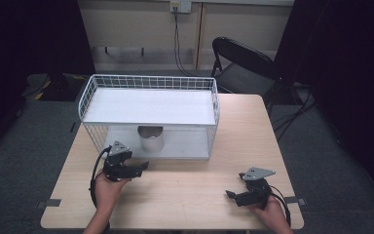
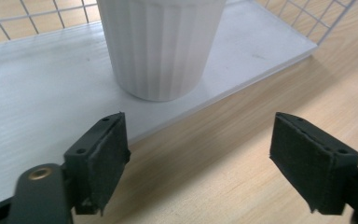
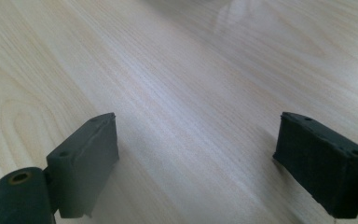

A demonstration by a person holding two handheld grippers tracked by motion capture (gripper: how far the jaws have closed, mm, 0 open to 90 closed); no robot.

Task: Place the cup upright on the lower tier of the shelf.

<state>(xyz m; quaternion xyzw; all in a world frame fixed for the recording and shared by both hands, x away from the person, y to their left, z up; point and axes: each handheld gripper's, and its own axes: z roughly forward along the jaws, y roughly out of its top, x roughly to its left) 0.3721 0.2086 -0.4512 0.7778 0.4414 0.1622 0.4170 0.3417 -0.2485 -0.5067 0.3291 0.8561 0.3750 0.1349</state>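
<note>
A white wire rack (image 1: 148, 105) sits across the upper middle of the high view on your wooden table (image 1: 185, 187), its solid top shelf overhanging the lower one. A black folding chair (image 1: 241, 63) stands behind the table at upper right, and a cable runs down the back wall. The top shelf and the rack's wire sides close in around the lower shelf; the front side facing you is open.

There's your cup (image 1: 151, 138), dead centre of the frame, standing upright on the lower shelf near its front edge. In the left gripper view the cup (image 2: 161, 46) is white and ribbed with fine vertical flutes, tapering toward its base, its rim cut off by the top of the frame.

Your left gripper (image 1: 143, 167) sits lower left of the cup, apart from it, jaws spread wide with nothing between them; the pads (image 2: 109, 154) hang over the shelf edge and the bare wood. Your right gripper (image 1: 230, 195), at lower right, is also wide open over bare tabletop, holding nothing.
</note>
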